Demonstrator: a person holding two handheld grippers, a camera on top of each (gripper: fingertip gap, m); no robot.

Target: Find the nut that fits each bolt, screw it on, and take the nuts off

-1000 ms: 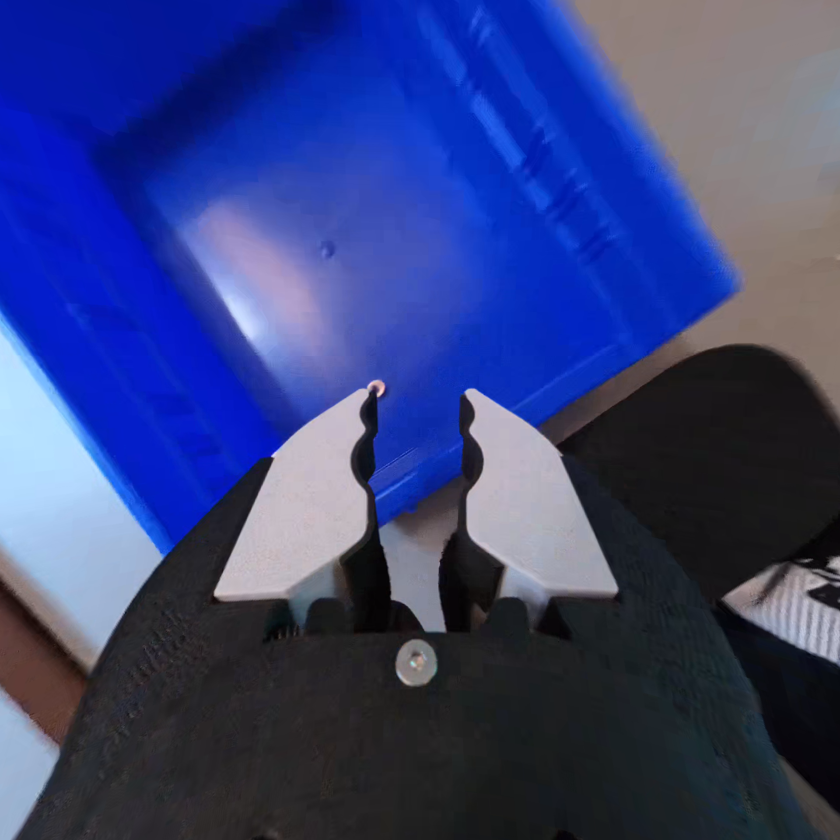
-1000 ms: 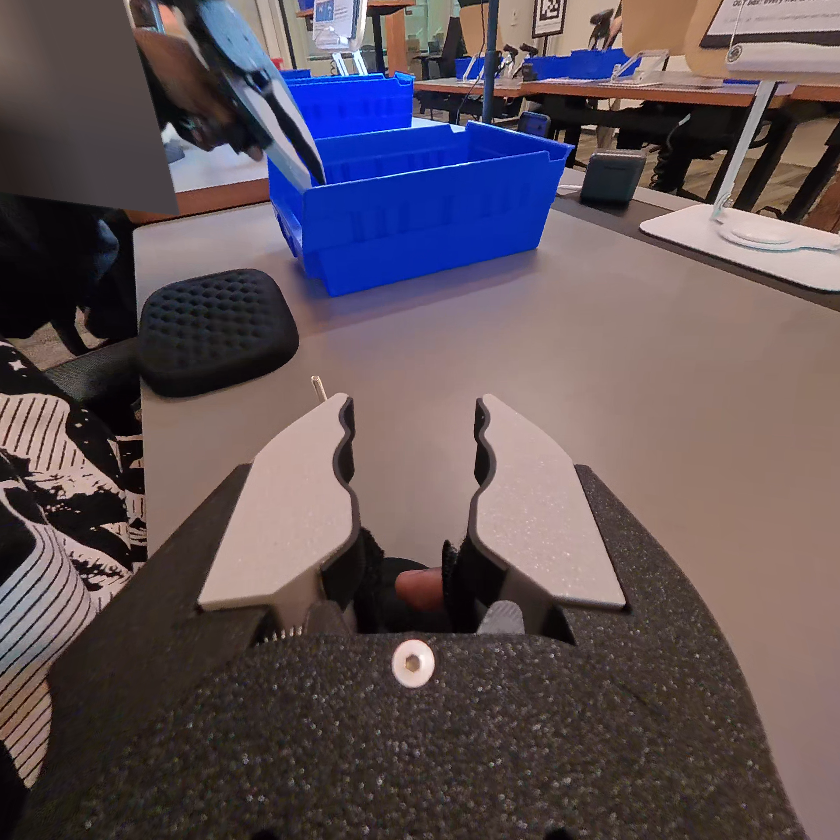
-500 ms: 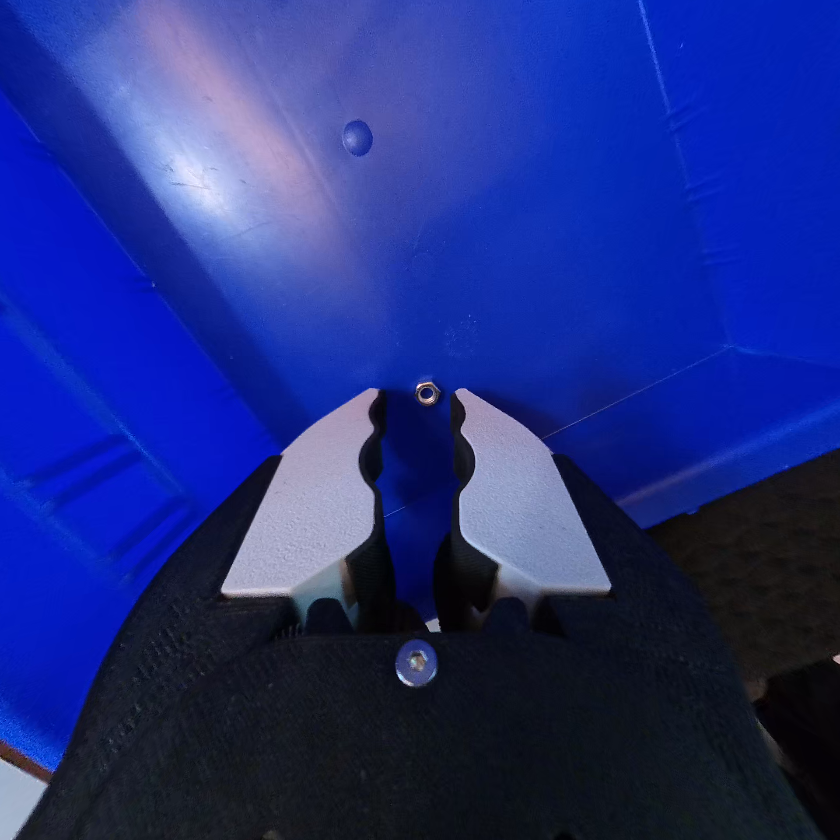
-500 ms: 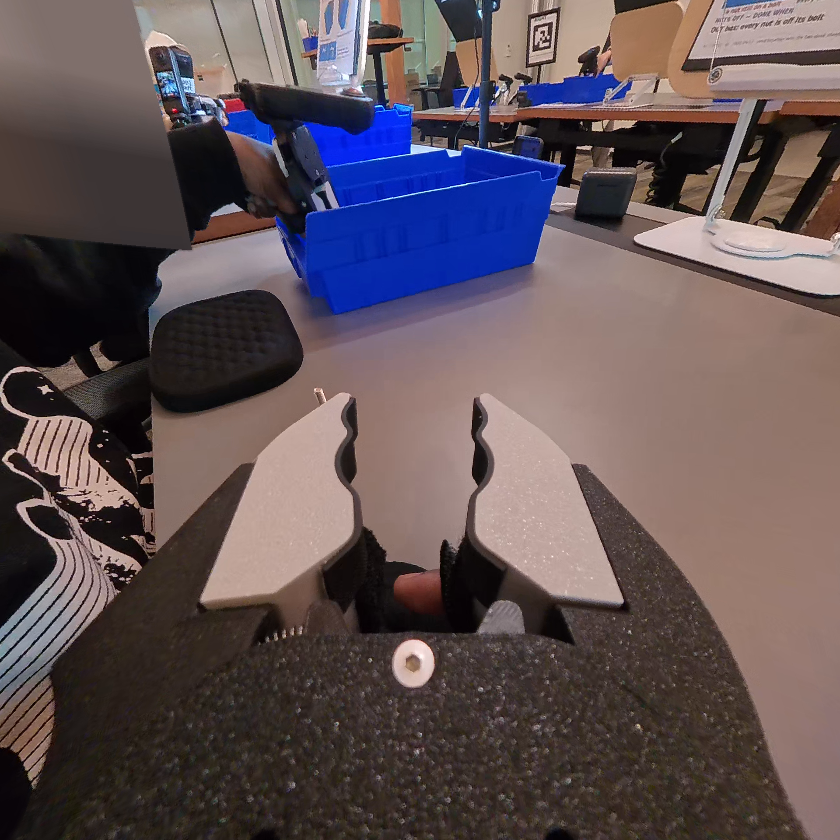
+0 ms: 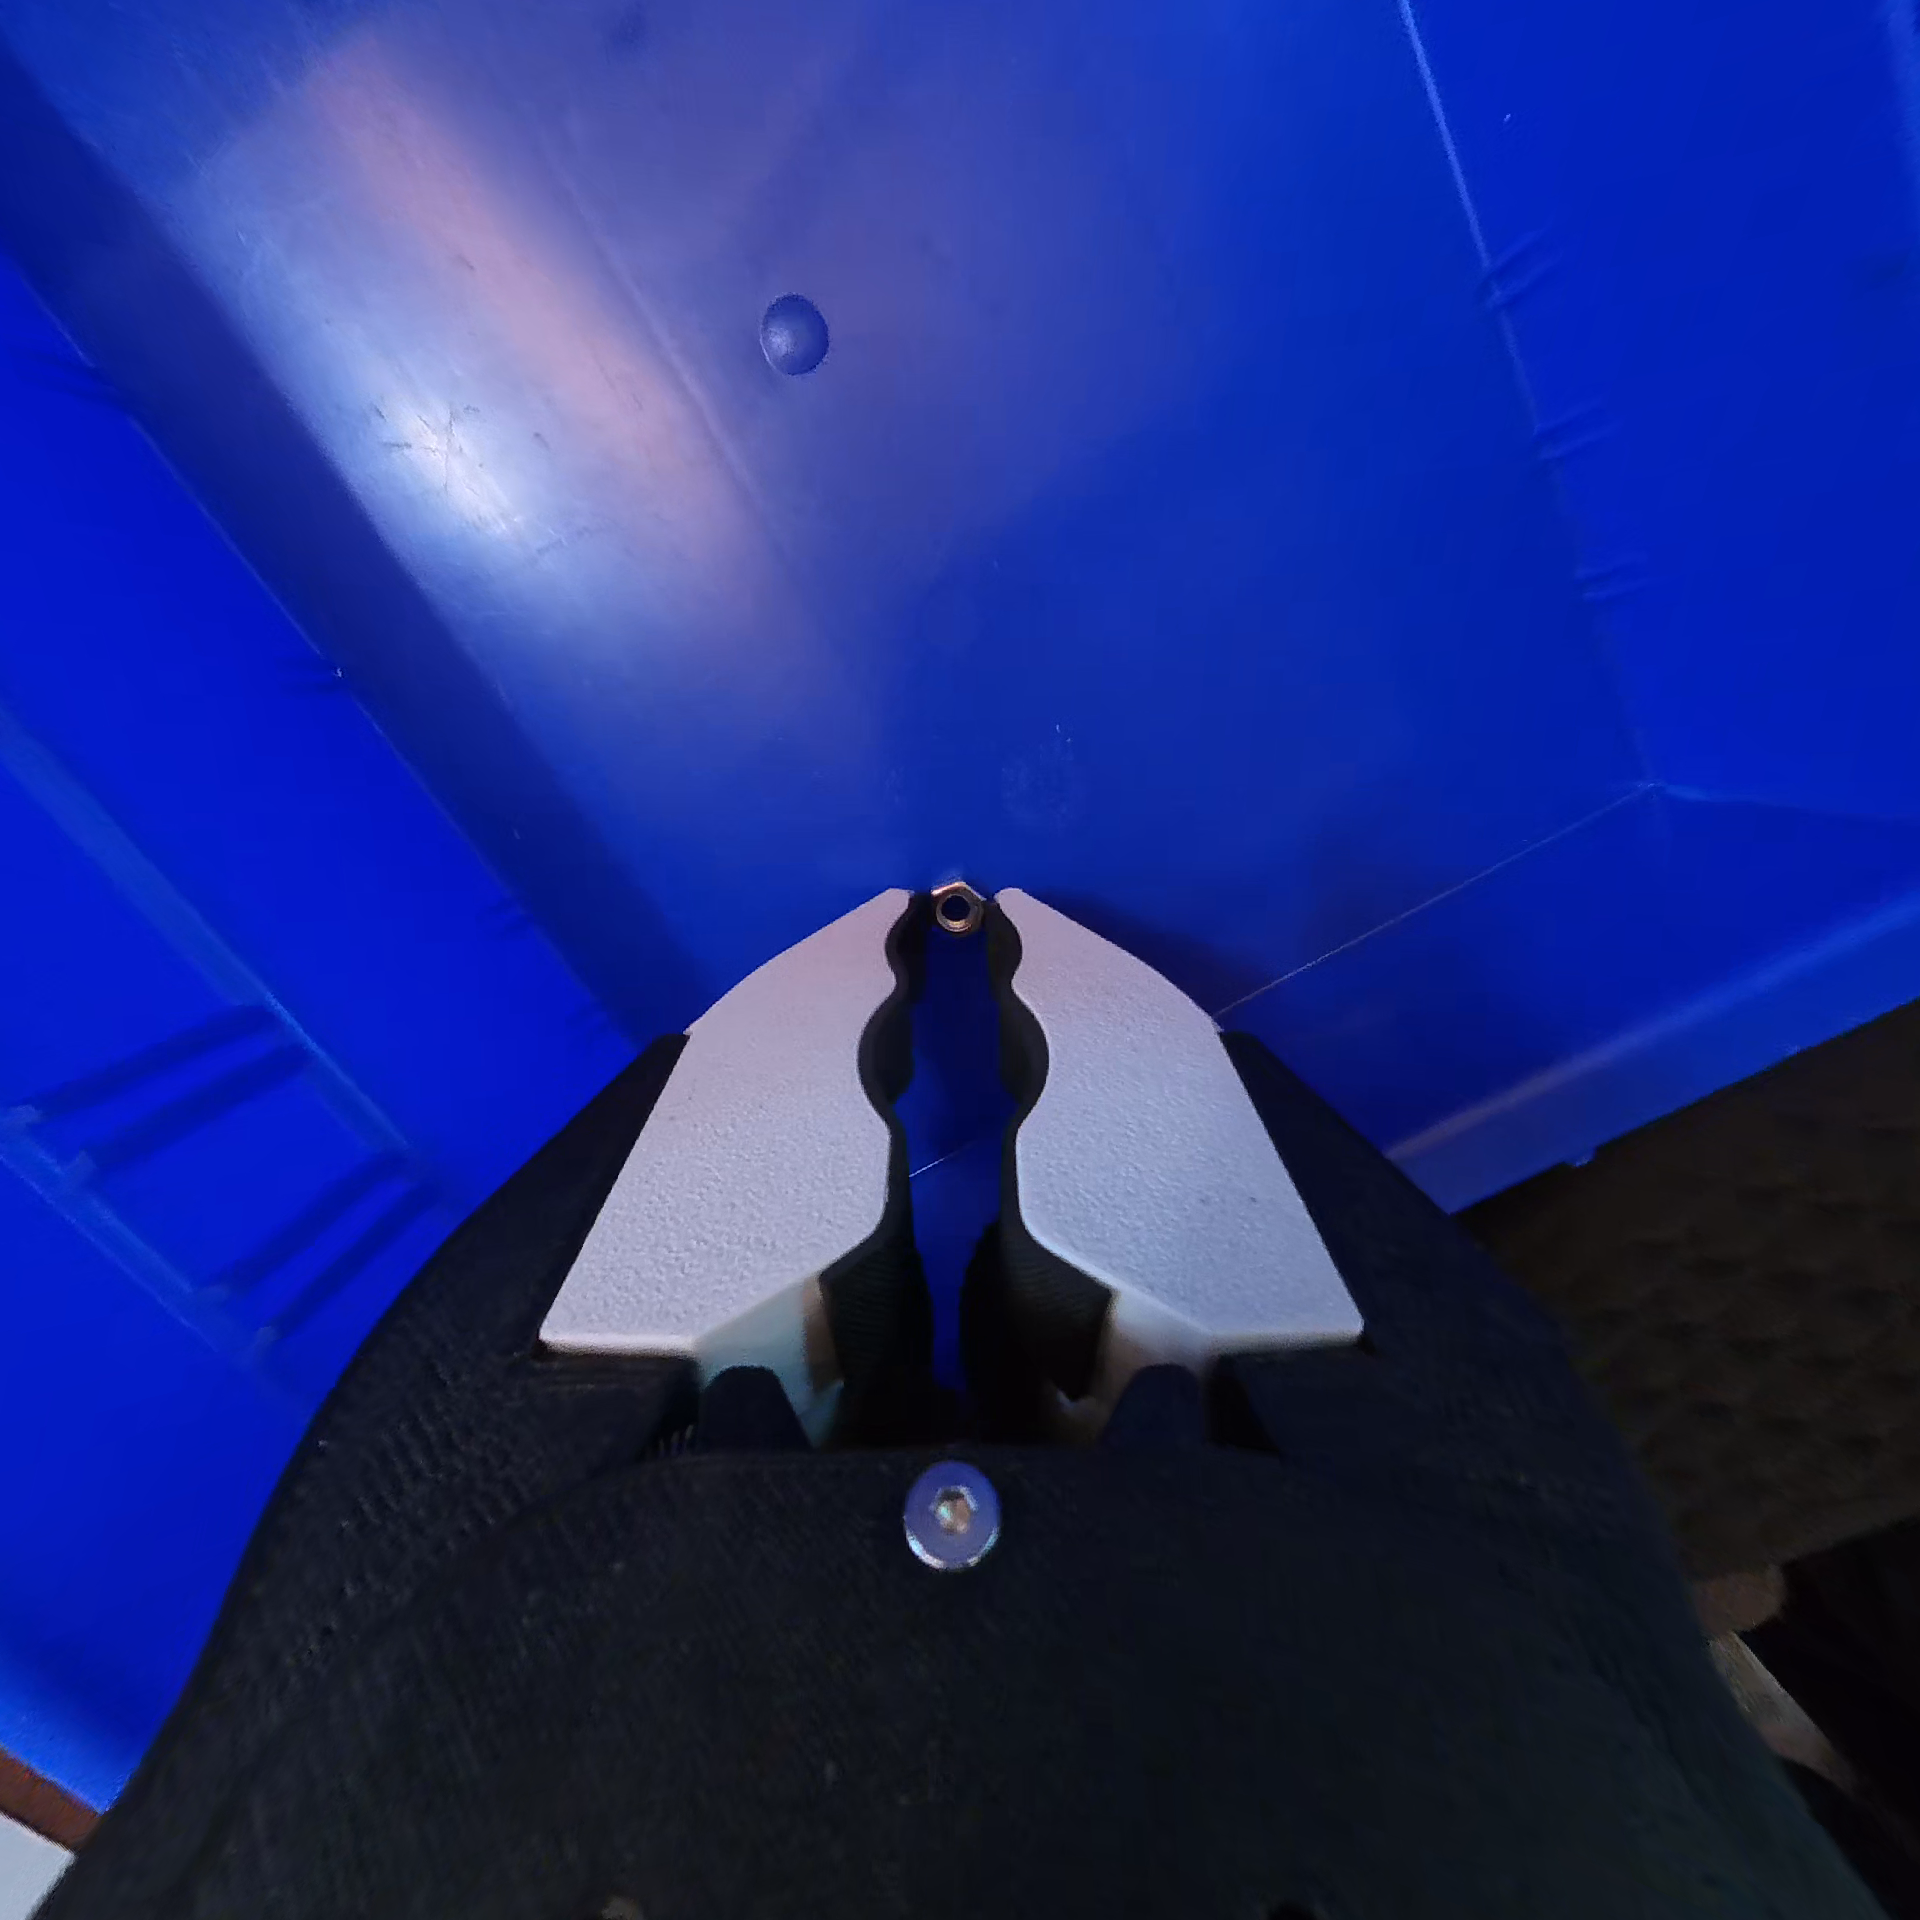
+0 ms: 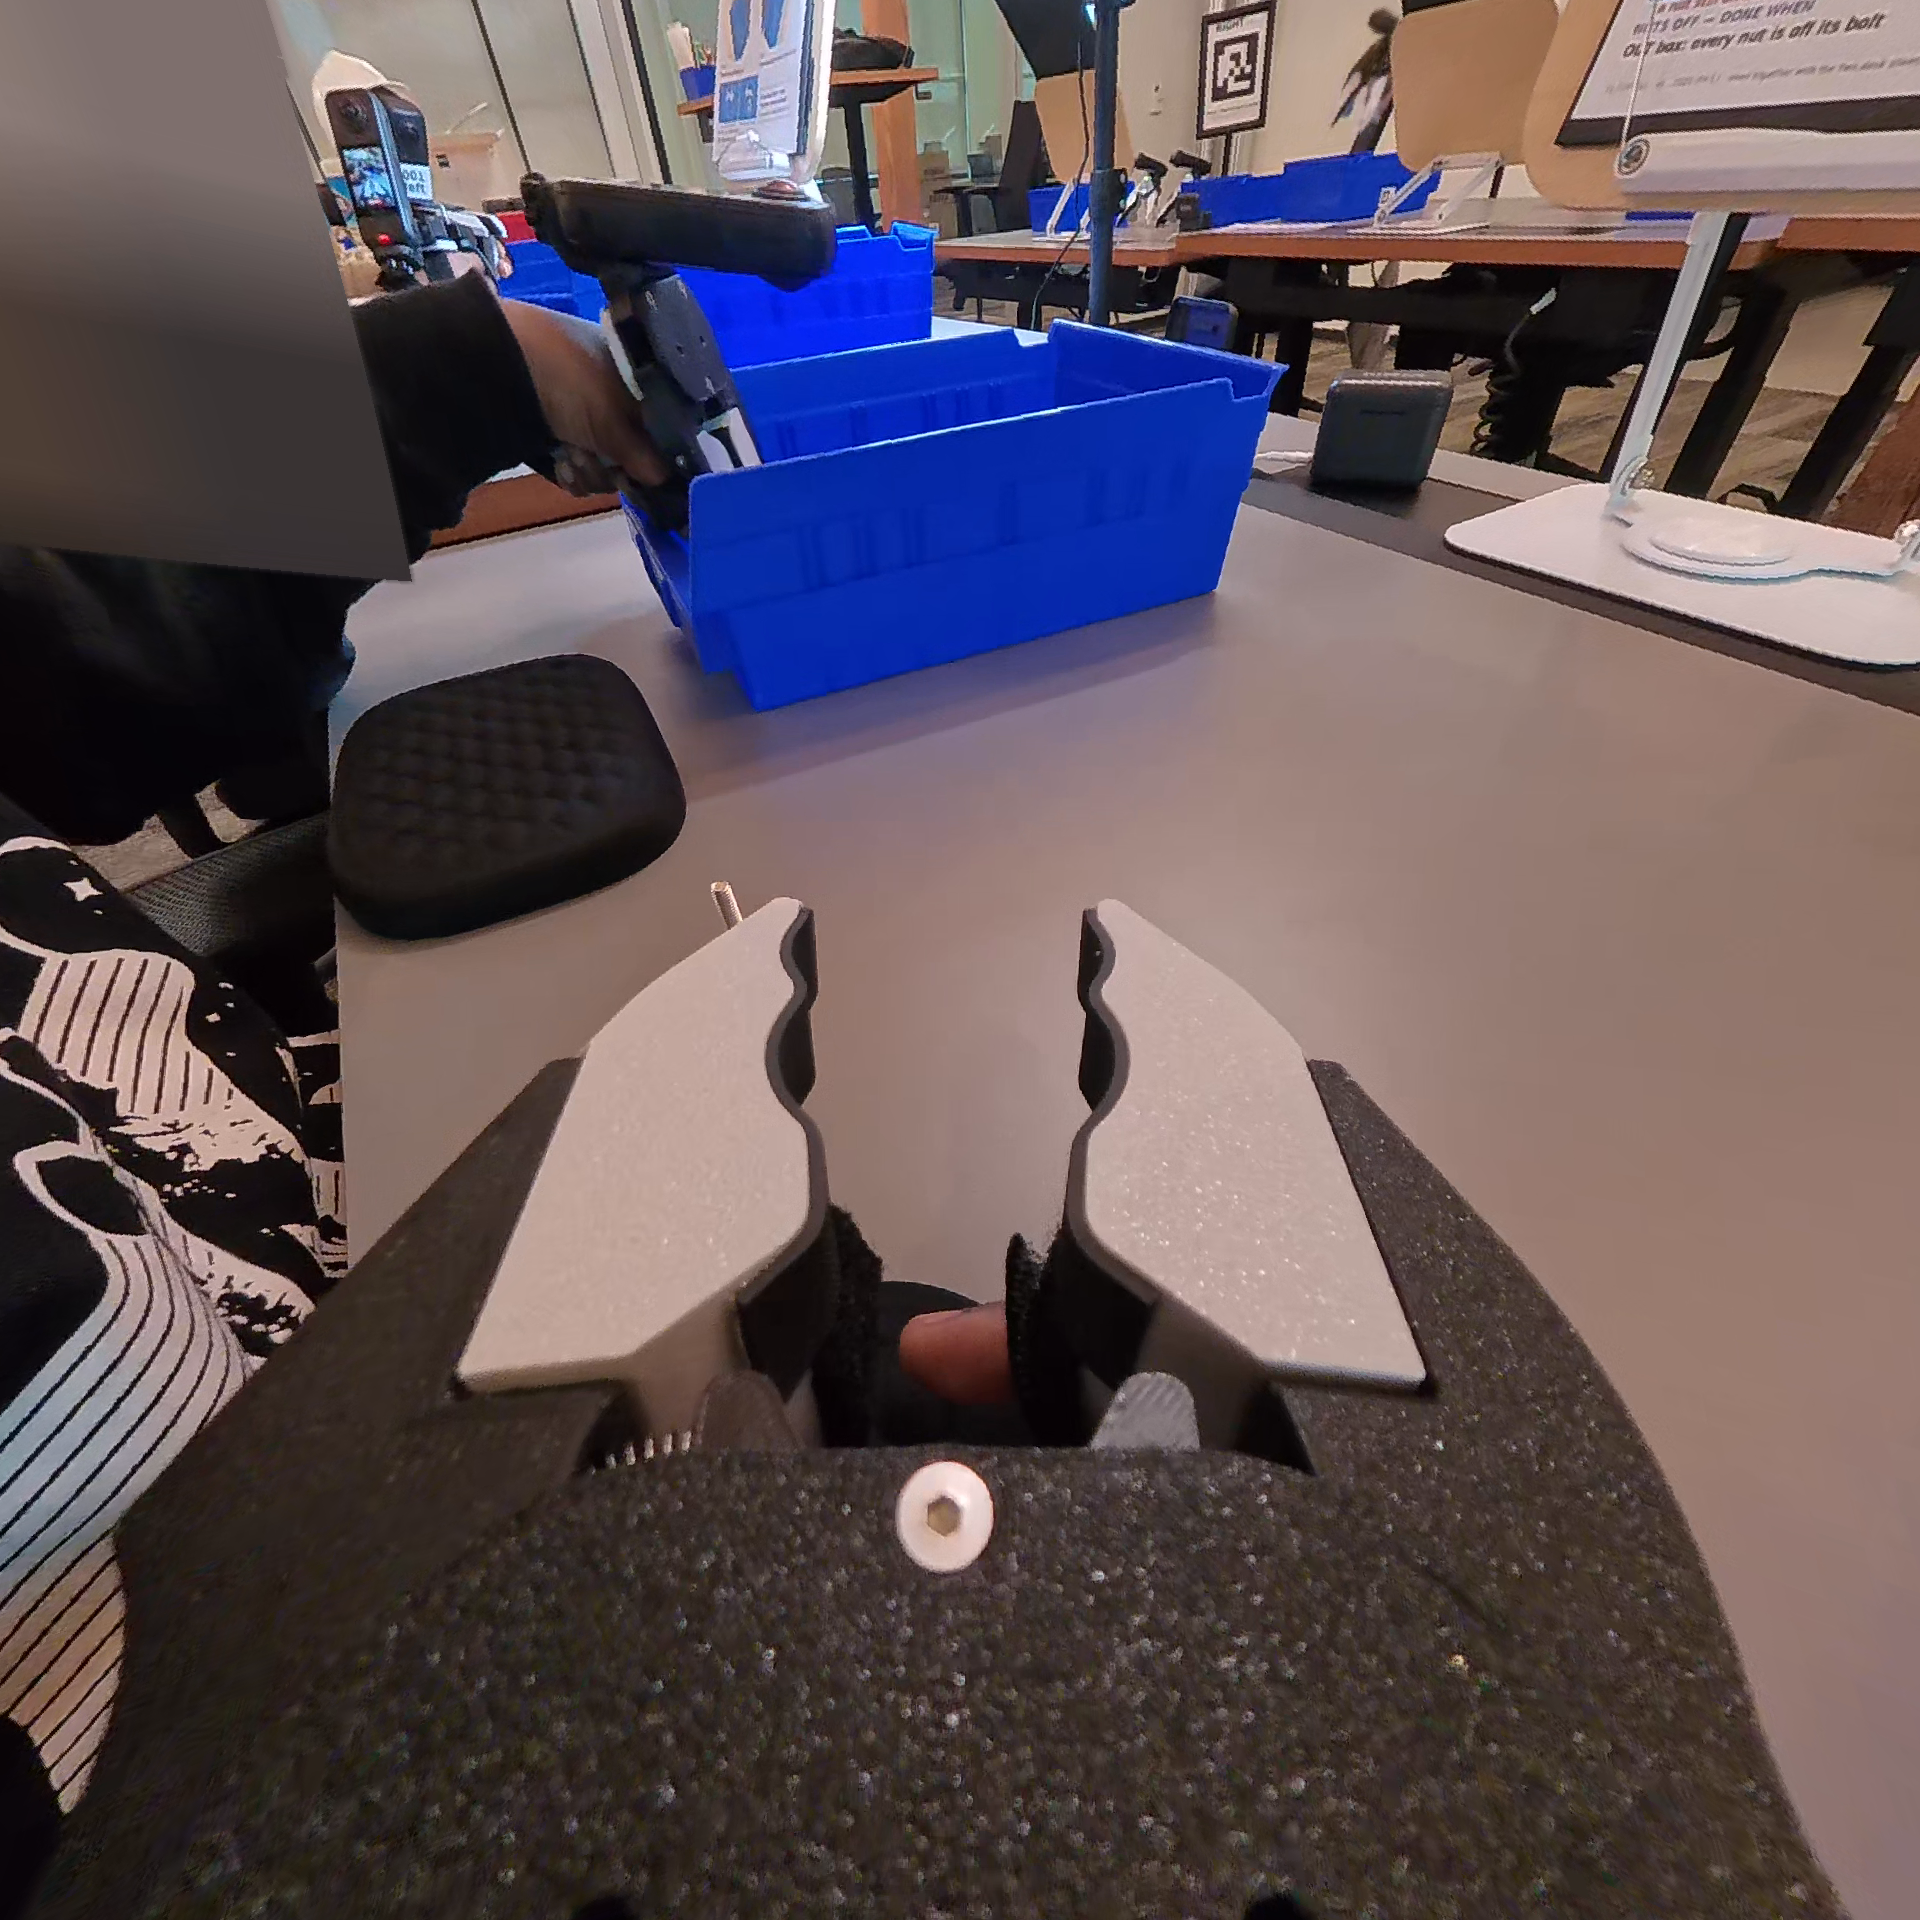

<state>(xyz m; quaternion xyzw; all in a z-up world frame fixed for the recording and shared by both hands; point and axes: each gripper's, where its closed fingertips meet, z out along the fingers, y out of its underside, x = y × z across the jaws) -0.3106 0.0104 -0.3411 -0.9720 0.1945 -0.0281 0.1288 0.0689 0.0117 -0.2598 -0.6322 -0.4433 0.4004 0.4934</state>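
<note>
In the left wrist view my left gripper [image 5: 954, 902] is inside the blue bin [image 5: 1143, 520], tips down at its floor. Its jaws have closed on a small silver nut [image 5: 954, 910], pinched at the very tips. In the right wrist view my right gripper [image 6: 945, 961] is open and empty, low over the grey table [image 6: 1351, 883]. The thin threaded end of a bolt [image 6: 724, 902] sticks up just left of its left finger. The same view shows the blue bin [image 6: 966, 540] at the far left, with the left gripper [image 6: 717, 442] reaching into its near left corner.
A black padded rest [image 6: 499, 790] lies at the table's left edge, between the bin and my right gripper. A white stand base [image 6: 1683, 582] and a small dark box [image 6: 1377, 426] sit at the far right. A person's patterned clothing [image 6: 125, 1195] is at the left. Left tips to right tips: about 40 cm.
My left gripper has dropped into the bin, moved up to the nut and closed its jaws on it. My right gripper has stayed open and almost still.
</note>
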